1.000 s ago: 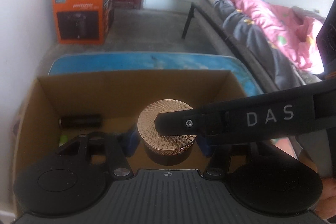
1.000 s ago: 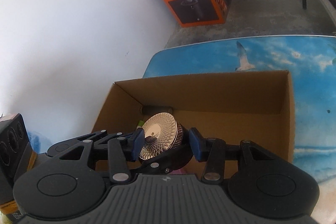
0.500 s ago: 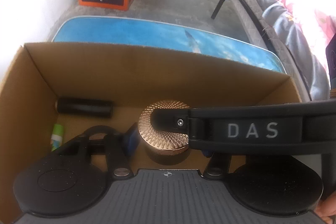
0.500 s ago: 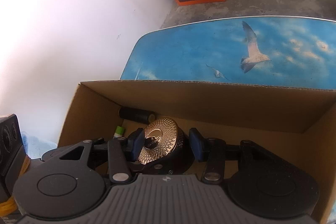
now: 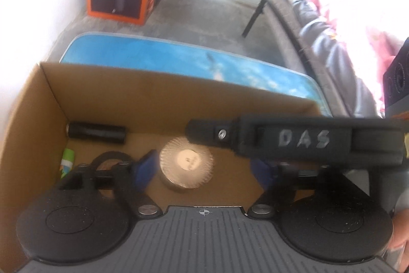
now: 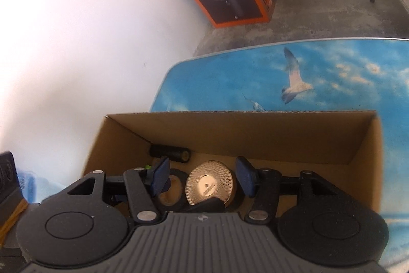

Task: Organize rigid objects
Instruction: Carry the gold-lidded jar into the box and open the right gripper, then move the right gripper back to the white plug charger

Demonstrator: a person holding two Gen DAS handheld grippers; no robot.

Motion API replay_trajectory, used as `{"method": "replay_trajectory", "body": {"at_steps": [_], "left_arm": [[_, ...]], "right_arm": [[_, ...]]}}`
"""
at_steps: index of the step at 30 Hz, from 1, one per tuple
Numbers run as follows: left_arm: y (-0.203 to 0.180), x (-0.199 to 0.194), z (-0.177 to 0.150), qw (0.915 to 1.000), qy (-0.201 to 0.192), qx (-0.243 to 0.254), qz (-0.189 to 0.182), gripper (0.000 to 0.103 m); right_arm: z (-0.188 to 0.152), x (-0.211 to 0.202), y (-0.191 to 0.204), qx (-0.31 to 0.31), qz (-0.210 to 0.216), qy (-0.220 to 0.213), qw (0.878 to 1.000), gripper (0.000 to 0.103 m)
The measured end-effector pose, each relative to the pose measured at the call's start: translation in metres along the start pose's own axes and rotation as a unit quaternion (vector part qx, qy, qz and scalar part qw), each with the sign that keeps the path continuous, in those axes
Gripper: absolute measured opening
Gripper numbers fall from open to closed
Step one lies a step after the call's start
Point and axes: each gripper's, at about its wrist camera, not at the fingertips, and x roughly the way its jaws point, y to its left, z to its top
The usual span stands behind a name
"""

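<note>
Left wrist view: left gripper [image 5: 204, 168] is held low over the box [image 5: 153, 96], fingers spread wide and empty; the jar [image 5: 186, 168] is seen on the box floor between the blue pads [image 5: 145, 168], apart from both, judged released for storage. Right wrist view: right gripper [image 6: 202, 177] is likewise spread wide, nothing gripped, the jar [image 6: 209, 183] between its pads, untouched. Jar: short, round, copper-gold, finely ribbed lid with a plain centre disc. A black tube [image 5: 95, 132] and a green stick [image 5: 67, 160] lie ahead-left by the wall; room is judged left to the right.
</note>
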Motion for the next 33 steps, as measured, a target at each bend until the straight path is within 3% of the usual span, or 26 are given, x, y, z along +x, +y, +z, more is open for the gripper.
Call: {"method": "replay_trajectory", "body": {"at_steps": [3,8,13,17,22,25,30,33], "left_arm": [[-0.009,-0.026,-0.009,0.9994,-0.014,0.014,-0.027,0.082],[-0.024,-0.073,-0.036,0.9959,-0.045,0.048,-0.062,0.097],[-0.028,-0.119,-0.079,0.9902,-0.078,0.1,-0.059,0.102],[-0.019,-0.147,-0.122,0.9873,-0.101,0.103,-0.067,0.103],[0.003,-0.153,-0.178,0.9858,-0.129,0.09,-0.058,0.103],[0.008,-0.138,-0.204,0.9877,-0.119,0.086,-0.053,0.103],[-0.001,-0.102,-0.231,0.9878,-0.075,0.128,-0.048,0.102],[-0.007,-0.089,-0.239,0.9839,-0.079,0.156,-0.034,0.102]], "right_arm": [[-0.012,-0.035,0.008,-0.003,0.019,-0.032,0.999,0.062],[-0.049,-0.099,0.02,-0.002,0.059,-0.079,0.995,0.067],[-0.102,-0.157,0.021,0.011,0.109,-0.11,0.988,0.073],[-0.154,-0.181,0.013,0.036,0.144,-0.123,0.981,0.074],[-0.211,-0.169,-0.004,0.086,0.153,-0.123,0.977,0.075],[-0.232,-0.144,-0.01,0.114,0.145,-0.103,0.977,0.075],[-0.24,-0.102,-0.004,0.121,0.132,-0.065,0.982,0.075],[-0.235,-0.083,0.007,0.109,0.125,-0.056,0.985,0.072]]}}
